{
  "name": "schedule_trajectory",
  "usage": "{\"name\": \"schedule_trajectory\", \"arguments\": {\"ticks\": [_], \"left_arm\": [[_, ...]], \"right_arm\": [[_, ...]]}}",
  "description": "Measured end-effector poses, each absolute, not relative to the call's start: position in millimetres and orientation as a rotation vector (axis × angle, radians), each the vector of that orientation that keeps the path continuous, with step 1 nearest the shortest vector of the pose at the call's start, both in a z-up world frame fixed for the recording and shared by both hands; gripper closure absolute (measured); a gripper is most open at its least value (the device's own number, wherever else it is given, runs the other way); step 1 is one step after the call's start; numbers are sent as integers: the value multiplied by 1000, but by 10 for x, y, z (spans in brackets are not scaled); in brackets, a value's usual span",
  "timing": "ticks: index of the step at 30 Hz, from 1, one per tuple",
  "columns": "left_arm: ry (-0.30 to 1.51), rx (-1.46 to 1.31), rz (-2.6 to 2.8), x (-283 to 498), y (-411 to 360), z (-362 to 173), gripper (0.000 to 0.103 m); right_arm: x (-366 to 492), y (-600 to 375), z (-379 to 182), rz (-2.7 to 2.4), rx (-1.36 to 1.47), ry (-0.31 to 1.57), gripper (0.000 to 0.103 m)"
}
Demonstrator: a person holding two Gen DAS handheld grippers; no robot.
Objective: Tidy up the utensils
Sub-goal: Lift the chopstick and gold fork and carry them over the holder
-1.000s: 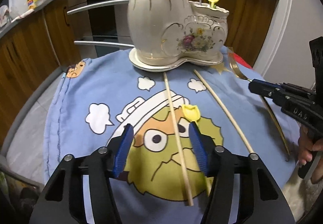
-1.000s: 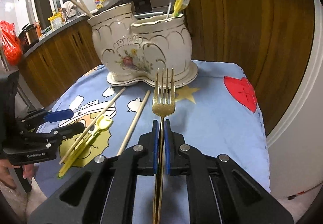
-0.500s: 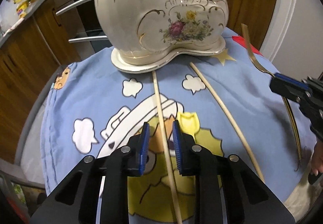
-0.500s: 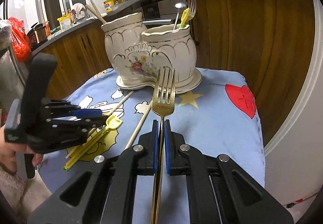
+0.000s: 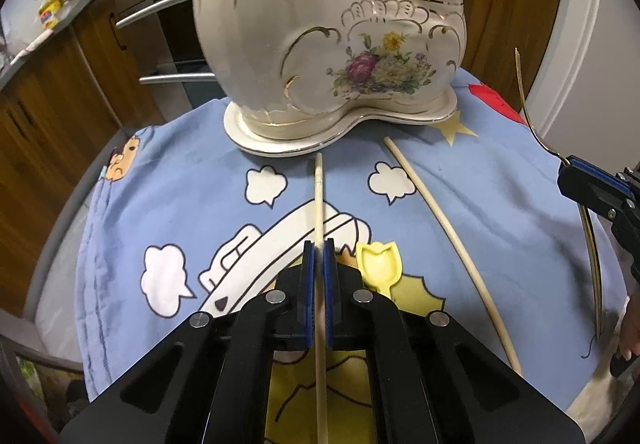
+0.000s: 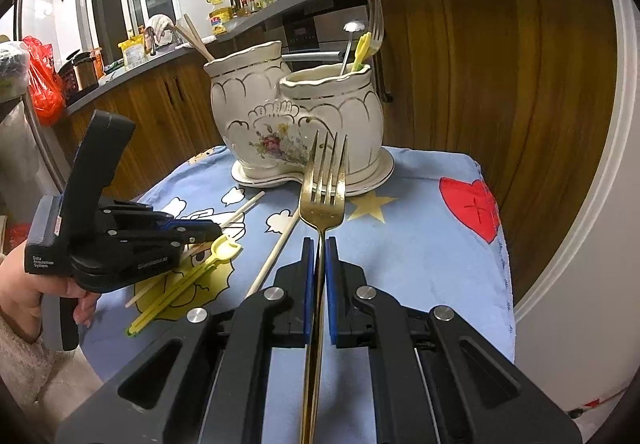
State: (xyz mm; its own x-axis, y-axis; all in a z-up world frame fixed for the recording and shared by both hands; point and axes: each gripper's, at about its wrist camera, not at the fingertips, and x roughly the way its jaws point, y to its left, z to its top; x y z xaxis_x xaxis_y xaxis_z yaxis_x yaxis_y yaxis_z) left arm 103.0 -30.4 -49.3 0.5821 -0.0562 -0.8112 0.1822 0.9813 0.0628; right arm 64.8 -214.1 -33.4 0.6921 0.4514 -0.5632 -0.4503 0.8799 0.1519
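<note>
A cream ceramic holder [image 5: 320,43] [image 6: 296,115] with two compartments stands on its saucer at the back of the blue cartoon cloth. My left gripper [image 5: 319,248] [image 6: 216,231] is shut on a pale wooden chopstick [image 5: 319,195] that lies on the cloth and points at the holder. A second chopstick [image 5: 448,228] [image 6: 276,248] lies to the right of it. Beside the left fingers rests a yellow tulip-ended fork [image 5: 378,264] [image 6: 188,276]. My right gripper [image 6: 320,244] [image 5: 576,173] is shut on a gold fork [image 6: 324,183] [image 5: 532,111], tines up, above the cloth.
The tall compartment holds wooden utensils [image 6: 196,37]; the low one holds a spoon, a metal fork and a yellow fork [image 6: 362,45]. Wooden cabinet fronts [image 6: 480,83] stand behind the small table, a white curved edge [image 6: 592,203] to its right. A hand [image 6: 24,284] grips the left tool.
My left gripper moved forward toward the holder and its jaws shut on the chopstick. The right gripper, still holding the gold fork, lifted its view slightly.
</note>
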Motion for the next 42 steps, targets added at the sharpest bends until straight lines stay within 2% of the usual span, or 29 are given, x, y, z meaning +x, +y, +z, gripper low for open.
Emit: {"name": "schedule_trajectory", "arguments": {"ticks": [7, 16, 26, 34, 42], "left_arm": [[862, 108, -160, 763, -168, -353, 98], [608, 14, -209, 309, -15, 32, 98], [407, -28, -265, 115, 103, 346, 98], [328, -57, -296, 253, 149, 461, 98], [226, -120, -382, 750, -100, 694, 98]], "right_arm": [[602, -2192, -259, 486, 23, 572, 98], [475, -2243, -95, 457, 53, 434, 98], [376, -2184, 132, 431, 90, 293, 98], [545, -2034, 444, 392, 54, 184, 98], [791, -1997, 864, 411, 70, 114, 98]]}}
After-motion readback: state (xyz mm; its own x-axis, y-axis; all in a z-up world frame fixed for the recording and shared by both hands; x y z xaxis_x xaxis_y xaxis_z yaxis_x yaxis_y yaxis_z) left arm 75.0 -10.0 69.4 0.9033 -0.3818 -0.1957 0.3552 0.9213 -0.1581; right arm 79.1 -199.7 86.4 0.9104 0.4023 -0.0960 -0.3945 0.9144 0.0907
